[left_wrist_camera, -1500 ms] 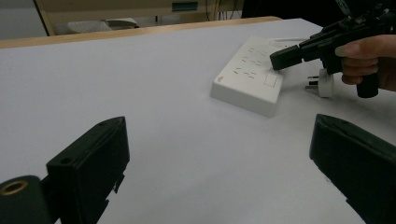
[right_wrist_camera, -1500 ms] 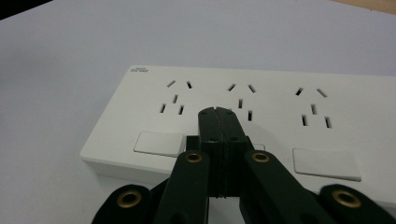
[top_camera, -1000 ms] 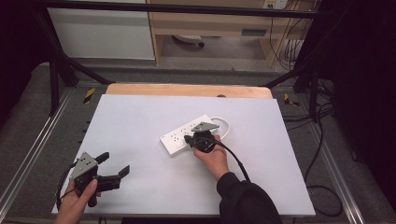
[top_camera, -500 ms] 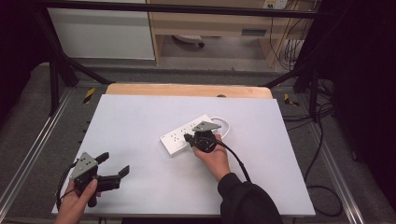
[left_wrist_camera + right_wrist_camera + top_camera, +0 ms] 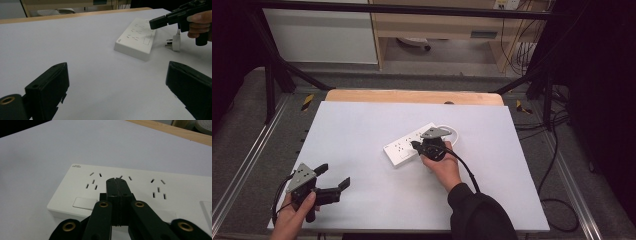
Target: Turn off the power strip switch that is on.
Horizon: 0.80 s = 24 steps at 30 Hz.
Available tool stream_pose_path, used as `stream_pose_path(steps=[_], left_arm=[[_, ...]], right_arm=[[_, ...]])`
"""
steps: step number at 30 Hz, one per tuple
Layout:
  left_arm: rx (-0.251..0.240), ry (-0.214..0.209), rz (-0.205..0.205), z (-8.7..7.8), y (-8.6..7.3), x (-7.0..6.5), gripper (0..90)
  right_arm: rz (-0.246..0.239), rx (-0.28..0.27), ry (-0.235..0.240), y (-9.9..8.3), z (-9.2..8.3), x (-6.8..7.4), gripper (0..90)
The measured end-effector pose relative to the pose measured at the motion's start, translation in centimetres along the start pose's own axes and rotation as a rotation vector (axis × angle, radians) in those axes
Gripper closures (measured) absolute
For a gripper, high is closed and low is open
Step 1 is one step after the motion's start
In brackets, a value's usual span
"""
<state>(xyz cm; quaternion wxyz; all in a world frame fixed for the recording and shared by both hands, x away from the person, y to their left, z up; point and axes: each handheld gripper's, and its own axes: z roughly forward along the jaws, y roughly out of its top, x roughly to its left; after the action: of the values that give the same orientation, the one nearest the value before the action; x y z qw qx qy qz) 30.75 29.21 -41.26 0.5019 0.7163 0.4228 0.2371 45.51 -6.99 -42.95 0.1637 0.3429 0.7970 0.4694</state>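
Near table's front-left edge, left gripper (image 5: pixel 333 181) released, right gripper (image 5: pixel 116 182) clenched over power strip (image 5: pixel 411 144).

Two black two-jaw grippers (image 5: pixel 333 186) (image 5: pixel 416 145): grey triangular top plate, brass-ringed screw holes behind jaws, trailing black cable (image 5: pixel 464 167); dark long sleeve (image 5: pixel 479 212).

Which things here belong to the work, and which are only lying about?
In the work:
- white plastic power strip
- its white plug
- right tool, shut over the strip

Lying about:
- left tool, open, apart
- wooden board at the table's far edge
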Motion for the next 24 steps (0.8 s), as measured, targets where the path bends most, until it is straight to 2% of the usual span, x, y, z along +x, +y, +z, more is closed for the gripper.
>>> stream_pose_path(steps=[19, 22, 24], left_arm=[[0.005, 0.004, -0.015, 0.0, -0.1, 0.1, 4.7], [0.005, 0.002, -0.022, 0.0, -0.2, 0.1, 4.8], [0.006, 0.000, -0.025, 0.0, -0.1, 0.1, 4.8]], right_arm=[[0.051, -0.036, -0.012, 1.0, -1.3, -1.4, 89.6], [0.069, -0.056, -0.014, 1.1, -1.6, -1.7, 87.3], [0.078, -0.063, -0.010, 1.3, -1.9, -1.8, 82.0]])
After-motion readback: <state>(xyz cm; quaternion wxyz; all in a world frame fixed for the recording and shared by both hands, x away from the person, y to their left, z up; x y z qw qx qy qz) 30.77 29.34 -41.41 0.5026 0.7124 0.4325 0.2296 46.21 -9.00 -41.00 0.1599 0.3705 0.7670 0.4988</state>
